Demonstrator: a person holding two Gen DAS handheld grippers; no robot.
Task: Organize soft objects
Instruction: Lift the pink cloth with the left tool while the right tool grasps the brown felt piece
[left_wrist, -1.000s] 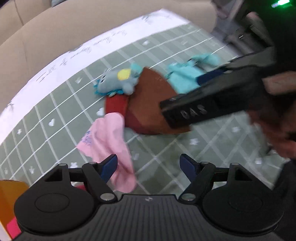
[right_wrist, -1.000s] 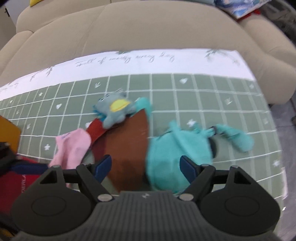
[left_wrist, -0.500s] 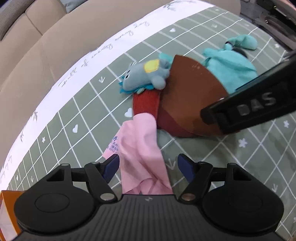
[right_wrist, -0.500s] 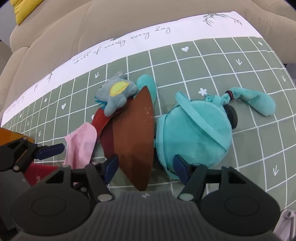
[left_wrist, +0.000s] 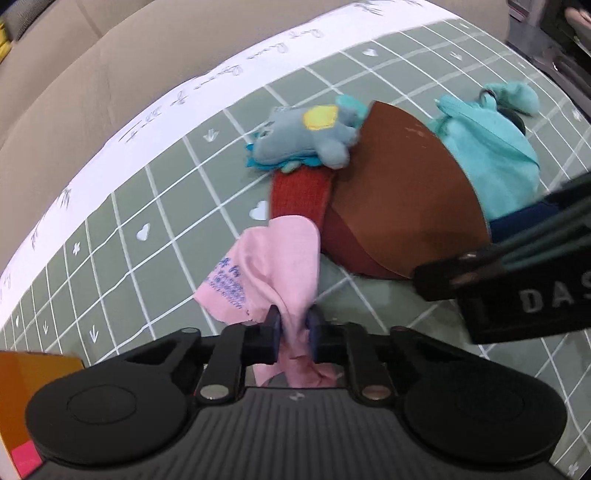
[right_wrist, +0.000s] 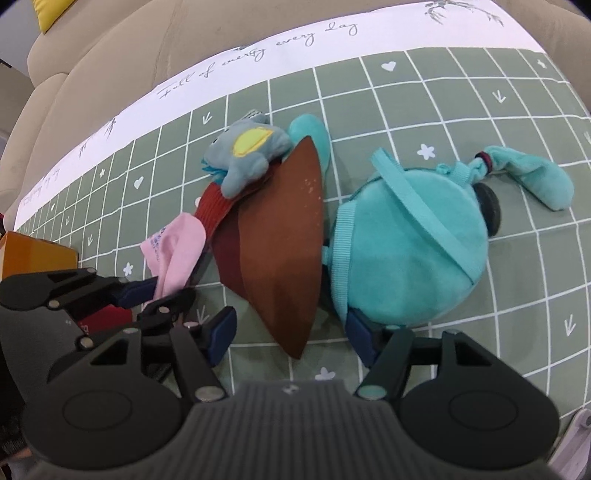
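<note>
The left gripper (left_wrist: 293, 334), jaws just closed, pinches the pink cloth (left_wrist: 275, 266) at lower centre. The right gripper (right_wrist: 291, 330) stands spread, straddling the brown leather piece (right_wrist: 284, 251) beside the teal plush bag (right_wrist: 410, 251).

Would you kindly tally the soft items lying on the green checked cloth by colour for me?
Pink: 1, the pink cloth, pinched in the left gripper.
Teal: 1, the teal plush pouch.
Grey: 1, the grey plush toy.
Red or brown: 2, the red knitted piece and the brown piece over it.
Total: 5.
</note>
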